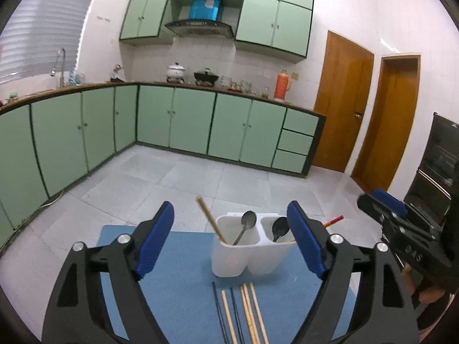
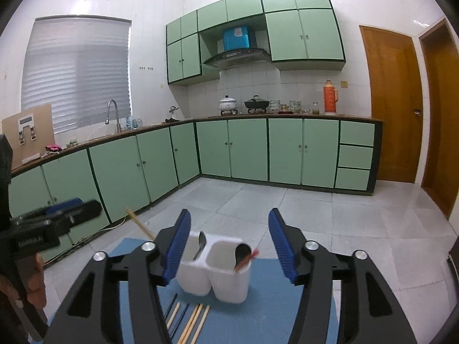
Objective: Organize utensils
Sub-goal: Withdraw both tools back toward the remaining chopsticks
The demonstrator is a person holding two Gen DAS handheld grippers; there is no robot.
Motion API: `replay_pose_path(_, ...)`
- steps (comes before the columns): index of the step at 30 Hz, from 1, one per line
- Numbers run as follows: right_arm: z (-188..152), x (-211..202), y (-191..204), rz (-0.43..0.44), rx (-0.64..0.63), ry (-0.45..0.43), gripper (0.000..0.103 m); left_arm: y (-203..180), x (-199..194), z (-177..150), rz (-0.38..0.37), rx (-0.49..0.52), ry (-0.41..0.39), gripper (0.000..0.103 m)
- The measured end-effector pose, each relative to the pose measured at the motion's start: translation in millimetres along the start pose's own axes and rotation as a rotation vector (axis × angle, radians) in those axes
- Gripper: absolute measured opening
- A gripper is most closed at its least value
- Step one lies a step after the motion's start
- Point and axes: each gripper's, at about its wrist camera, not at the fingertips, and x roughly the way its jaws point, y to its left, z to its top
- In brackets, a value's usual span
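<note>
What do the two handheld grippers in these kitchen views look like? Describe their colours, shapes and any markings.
Both are built alike. The left gripper has two black angular arms with triangular cut-outs, silver round bolt heads at the pivots, and blue ribbed pads on the fingers. The right gripper matches it, and seen from the side its black body carries raised lettering. No cables or sleeves are visible.

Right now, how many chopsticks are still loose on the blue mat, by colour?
Light wooden chopsticks: 4
Dark chopsticks: 2
Total: 6
</note>
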Motion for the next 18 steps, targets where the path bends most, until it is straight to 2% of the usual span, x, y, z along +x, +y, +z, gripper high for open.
replay_pose_path(6, -49, -30, 11, -0.032, 0.011, 0.045, 0.063, 2, -26, -49, 0.088, 0.015, -0.010, 0.085)
replay_pose_path(11, -101, -37, 21, -0.061, 0.031, 0.122, 0.064, 5, -31, -100, 0.138, 0.027, 0.048, 0.085)
replay_pose_path(14, -133, -41, 25, -0.076, 0.034, 0.148, 0.064, 9, -35, -124, 0.168, 0.035, 0.054, 0.085)
replay_pose_path(18, -167, -46, 36, -0.059, 0.030, 0.221, 0.062, 13, -39, -155, 0.169, 0.036, 0.101, 0.082)
